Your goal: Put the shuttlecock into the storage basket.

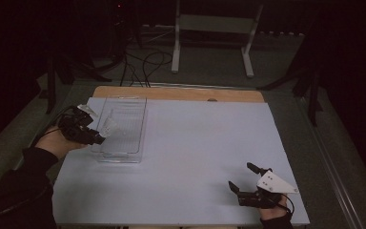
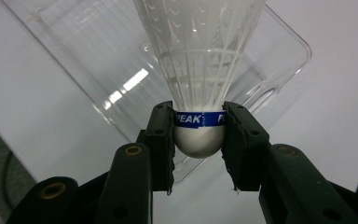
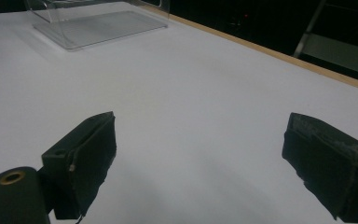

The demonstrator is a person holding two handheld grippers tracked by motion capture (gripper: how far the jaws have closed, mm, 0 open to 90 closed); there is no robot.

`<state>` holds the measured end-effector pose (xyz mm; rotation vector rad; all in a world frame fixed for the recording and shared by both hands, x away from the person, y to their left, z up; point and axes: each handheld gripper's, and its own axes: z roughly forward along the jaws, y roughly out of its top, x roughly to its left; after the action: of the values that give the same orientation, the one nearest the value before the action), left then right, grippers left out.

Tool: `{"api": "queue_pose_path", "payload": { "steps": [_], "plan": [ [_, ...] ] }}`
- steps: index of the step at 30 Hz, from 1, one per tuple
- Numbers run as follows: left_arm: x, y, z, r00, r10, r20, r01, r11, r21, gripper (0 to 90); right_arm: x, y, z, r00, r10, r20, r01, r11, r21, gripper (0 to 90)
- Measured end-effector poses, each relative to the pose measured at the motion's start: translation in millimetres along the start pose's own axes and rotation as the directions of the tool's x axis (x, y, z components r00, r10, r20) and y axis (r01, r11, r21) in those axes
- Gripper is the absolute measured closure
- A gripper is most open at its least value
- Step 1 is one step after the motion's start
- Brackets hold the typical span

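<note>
- A white rectangular table sheet (image 1: 195, 157) covers the tabletop.
- A light wooden table edge (image 1: 181, 93) shows along the far side.
- A white metal stand (image 1: 212, 28) sits on the floor beyond.
- Black cables (image 1: 145, 62) trail near it.

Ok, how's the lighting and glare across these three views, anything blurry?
High view: dim, surroundings nearly black, the clear tray faint. Left gripper view: bright, sharp on the shuttlecock, with glare streaks on the tray plastic. Right gripper view: evenly lit table, near jaws soft, and soft shadows beneath them.
</note>
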<state>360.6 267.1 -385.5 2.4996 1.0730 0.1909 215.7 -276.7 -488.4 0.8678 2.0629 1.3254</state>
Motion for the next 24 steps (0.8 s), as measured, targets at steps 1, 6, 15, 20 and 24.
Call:
{"api": "queue_pose_path", "payload": {
  "steps": [1,6,15,20,24],
  "plan": [
    [0.3,-0.5,1.3,1.0000,0.001,0.000,-0.001,1.0000,0.004,66.0,0.0,0.0,0.0,1.0000,0.000,0.000,0.000,1.000,0.000,9.7],
    [3.9,-2.4,6.2,1.0000,-0.003,0.009,0.003,1.0000,0.005,66.0,-0.1,0.0,-0.3,1.0000,0.003,0.002,-0.003,1.000,-0.002,9.7],
    [7.7,-5.3,15.0,0.9998,-0.006,0.018,0.006,1.0000,0.002,65.9,-0.1,0.0,-0.2,1.0000,0.002,0.001,-0.002,1.000,-0.001,9.7],
    [6.7,-4.3,18.8,1.0000,0.007,-0.004,-0.007,0.9998,0.018,65.9,-0.4,-0.2,0.0,1.0000,0.004,0.003,-0.004,1.000,0.002,9.7],
    [6.6,-3.1,20.5,0.9999,0.013,-0.009,-0.013,0.9997,0.019,65.9,0.0,0.0,-0.1,1.0000,0.000,0.000,0.000,1.000,0.000,9.7]
  ]
}}
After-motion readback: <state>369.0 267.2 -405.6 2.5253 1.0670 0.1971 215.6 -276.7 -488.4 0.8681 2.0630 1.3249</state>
